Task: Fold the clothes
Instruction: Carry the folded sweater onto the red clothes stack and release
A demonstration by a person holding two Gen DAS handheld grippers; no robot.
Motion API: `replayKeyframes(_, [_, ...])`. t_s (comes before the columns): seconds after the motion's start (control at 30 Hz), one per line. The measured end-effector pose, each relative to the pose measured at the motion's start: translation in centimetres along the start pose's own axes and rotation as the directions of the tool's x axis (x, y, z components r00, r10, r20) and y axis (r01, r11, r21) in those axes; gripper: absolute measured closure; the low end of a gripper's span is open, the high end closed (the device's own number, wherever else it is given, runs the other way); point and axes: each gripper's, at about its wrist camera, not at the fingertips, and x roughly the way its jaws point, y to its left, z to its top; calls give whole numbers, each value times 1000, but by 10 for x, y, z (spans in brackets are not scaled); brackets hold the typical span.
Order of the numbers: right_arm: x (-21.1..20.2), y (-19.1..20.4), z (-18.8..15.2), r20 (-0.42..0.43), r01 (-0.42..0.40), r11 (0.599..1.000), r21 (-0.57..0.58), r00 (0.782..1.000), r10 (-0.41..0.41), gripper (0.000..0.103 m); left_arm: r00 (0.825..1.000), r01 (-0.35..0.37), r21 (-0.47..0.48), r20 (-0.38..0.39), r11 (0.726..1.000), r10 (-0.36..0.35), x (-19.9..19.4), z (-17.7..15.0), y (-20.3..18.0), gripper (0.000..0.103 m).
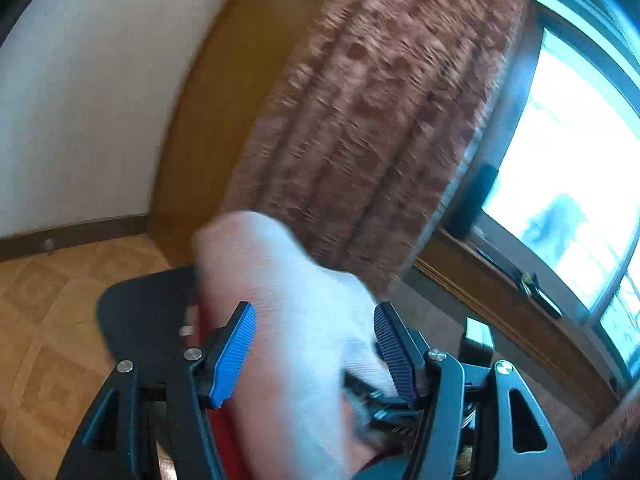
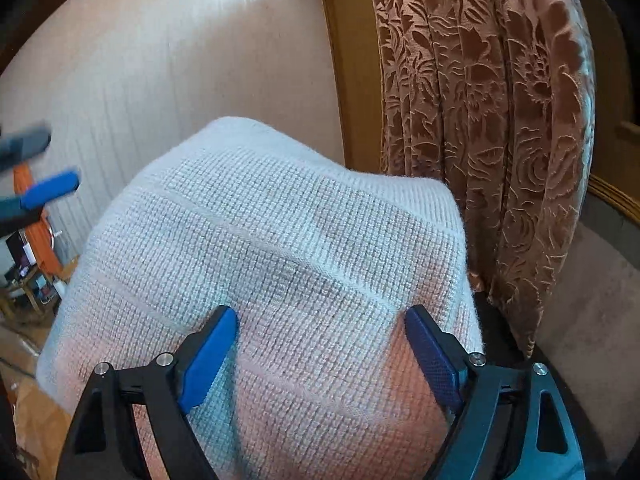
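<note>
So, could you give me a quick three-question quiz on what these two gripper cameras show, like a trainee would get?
1. True or false: the right gripper has its jaws fully closed.
2. Pick one: what shows between the jaws of the left gripper? A) a white knit garment B) a blue towel C) a dinner plate
3. Fill in the gap: in the left wrist view, a patterned brown ___ hangs beside the bright window.

Key:
1. False, the jaws stand wide apart.
2. A
3. curtain
</note>
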Motion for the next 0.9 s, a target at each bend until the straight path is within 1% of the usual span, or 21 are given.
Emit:
replayKeyframes(0.07, [-1,1,-5,14,-9,1000,-9,1000,9,14,995,-6,-28,-96,1000,4,41,-6,8,41])
replayKeyframes(0.1, [-1,1,-7,19,-11,1000,-5,1000,11,14,991,-14,-39,-137,999,9,59,-10,13,44])
replayKeyframes(0.13, [0,0,-11,13,-7,1000,-8,1000,7,14,990,-43,-35,-137,998,38,70,-15,19,46])
replayKeyframes(0.2, [4,-3,-18,5,1,1000,-11,1000,-1,14,990,-88,-40,-114,995,83,84,-25,31,58])
replayKeyframes(0.27, [3,-3,-22,8,6,1000,-5,1000,-6,14,994,-67,-60,-90,996,62,84,-23,32,62])
replayKeyframes(0.3, [3,-4,-23,10,9,1000,-2,1000,-9,13,997,-48,-71,-69,996,43,77,-23,31,61])
replayKeyframes(0.33, [3,-4,-24,10,11,1000,2,1000,-11,13,998,-44,-53,-52,998,41,69,-24,28,61])
replayKeyframes(0.37, [1,-4,-21,5,14,1000,8,1000,-14,12,999,-41,-34,-35,999,40,61,-25,23,58])
replayKeyframes(0.4, [-2,-3,-18,1,24,1000,10,1000,-24,12,999,-47,-7,-16,999,47,55,-25,16,53])
replayKeyframes(0.43, [-6,-2,-17,3,30,999,11,1000,-30,11,998,-55,4,-2,998,55,50,-27,12,51])
replayKeyframes(0.47, [-10,-1,-16,4,37,999,12,999,-37,11,998,-68,18,17,997,68,44,-28,5,47])
replayKeyframes(0.53, [-18,1,-14,6,50,999,17,999,-50,10,992,-101,60,77,993,96,28,-33,-2,39])
replayKeyframes(0.57, [-23,2,-14,12,54,998,29,998,-54,9,988,-121,84,112,989,111,20,-35,-5,34])
replayKeyframes(0.63, [-35,5,-15,36,55,998,43,998,-57,6,976,-155,121,175,980,132,7,-39,-12,32])
replayKeyframes(0.67, [-40,6,-15,47,60,997,46,997,-62,4,970,-171,128,196,977,144,3,-37,-15,30])
replayKeyframes(0.7, [-44,8,-15,57,74,996,45,995,-77,4,959,-202,133,226,970,168,-7,-37,-16,26])
replayKeyframes(0.73, [-48,10,-14,67,89,995,44,993,-92,4,953,-225,137,239,965,188,-17,-36,-16,23])
replayKeyframes(0.77, [-52,12,-14,78,104,994,43,991,-107,4,947,-248,139,244,959,210,-16,-34,-20,20])
replayKeyframes(0.8, [-56,14,-14,86,118,992,42,989,-121,3,938,-281,143,250,949,240,-22,-36,-21,20])
replayKeyframes(0.87, [-65,19,-13,96,157,987,34,983,-159,1,915,-348,149,267,926,301,-32,-40,-24,20])
replayKeyframes(0.9, [-70,22,-13,102,181,983,31,978,-183,1,894,-399,147,283,905,348,-41,-46,-25,20])
